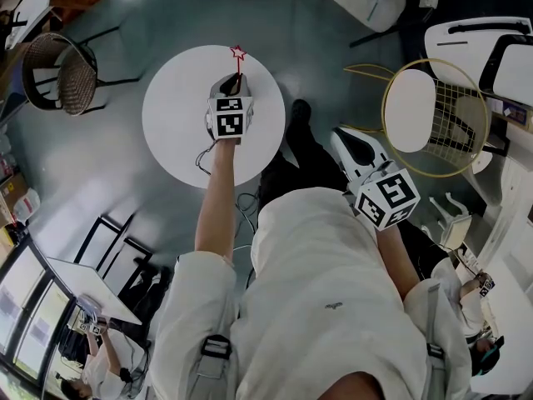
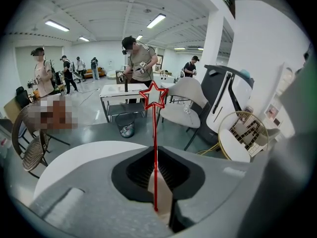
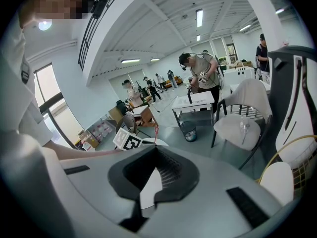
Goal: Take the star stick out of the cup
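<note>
The left gripper (image 1: 235, 82) is out over a round white table (image 1: 175, 123). Its two jaws are pressed close together on the star stick (image 2: 155, 152). The stick is thin and red. In the left gripper view it comes up from between the jaws and stands almost straight. The red star (image 2: 154, 96) at its top is just an outline, and you can see the room through it. In the head view the star sits past the tip of the gripper, close to the far edge of the table.

I cannot make out the cup in any view; a small tan patch shows low down between the left jaws, but it is too hard to tell what that is.

The right gripper (image 1: 341, 134) is well apart from the table, down by the person's right side, above a dark trouser leg. Its jaws look closed up, with only a thin pale slit showing, and nothing is between them.

A thin cable (image 1: 202, 158) loops on the table near the person's left wrist. A gold wire chair (image 1: 433, 115) with a white seat stands to the right. A brown woven chair (image 1: 58, 73) stands to the left of the table.
</note>
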Available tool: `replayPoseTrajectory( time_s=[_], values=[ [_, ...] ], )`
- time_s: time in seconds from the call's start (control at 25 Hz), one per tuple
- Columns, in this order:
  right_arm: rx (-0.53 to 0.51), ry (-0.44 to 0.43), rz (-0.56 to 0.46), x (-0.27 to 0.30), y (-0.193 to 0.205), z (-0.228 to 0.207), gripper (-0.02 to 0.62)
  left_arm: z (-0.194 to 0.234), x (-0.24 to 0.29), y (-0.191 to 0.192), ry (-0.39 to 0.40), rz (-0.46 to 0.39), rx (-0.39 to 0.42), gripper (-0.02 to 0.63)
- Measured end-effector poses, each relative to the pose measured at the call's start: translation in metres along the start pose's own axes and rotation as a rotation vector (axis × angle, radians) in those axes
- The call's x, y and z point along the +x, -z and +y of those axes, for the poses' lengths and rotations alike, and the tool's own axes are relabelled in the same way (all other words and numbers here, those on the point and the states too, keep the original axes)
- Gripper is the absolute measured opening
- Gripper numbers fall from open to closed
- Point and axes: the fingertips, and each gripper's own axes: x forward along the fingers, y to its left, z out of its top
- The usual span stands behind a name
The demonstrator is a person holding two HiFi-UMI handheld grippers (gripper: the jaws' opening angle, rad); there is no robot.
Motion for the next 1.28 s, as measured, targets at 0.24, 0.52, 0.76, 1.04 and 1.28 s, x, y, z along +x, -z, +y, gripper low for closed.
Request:
replayPoseTrajectory(
  time_s=[0.24, 0.52, 0.76, 1.04, 1.28],
  values=[
    [-0.002, -0.002, -0.002, 0.0, -0.001, 0.002, 0.006, 0.001, -0.001, 0.002, -0.006, -0.002, 0.002, 0.023],
    [0.001, -0.003, -0.004, 0.0, -0.002, 0.001, 0.006, 0.0, -0.001, 0.001, -0.003, -0.008, 0.011, 0.02],
    [0.0, -0.006, -0.009, -0.001, -0.001, 0.002, 0.006, 0.001, -0.007, -0.004, -0.002, -0.024, 0.009, 0.018],
    [-0.01, -0.02, -0.029, -0.002, -0.003, 0.011, 0.006, -0.001, -0.021, -0.012, 0.004, -0.067, 0.001, 0.018],
    [-0.023, -0.028, -0.054, -0.006, -0.005, 0.023, 0.006, -0.001, -0.045, -0.024, 0.008, -0.124, -0.025, 0.018]
  ],
)
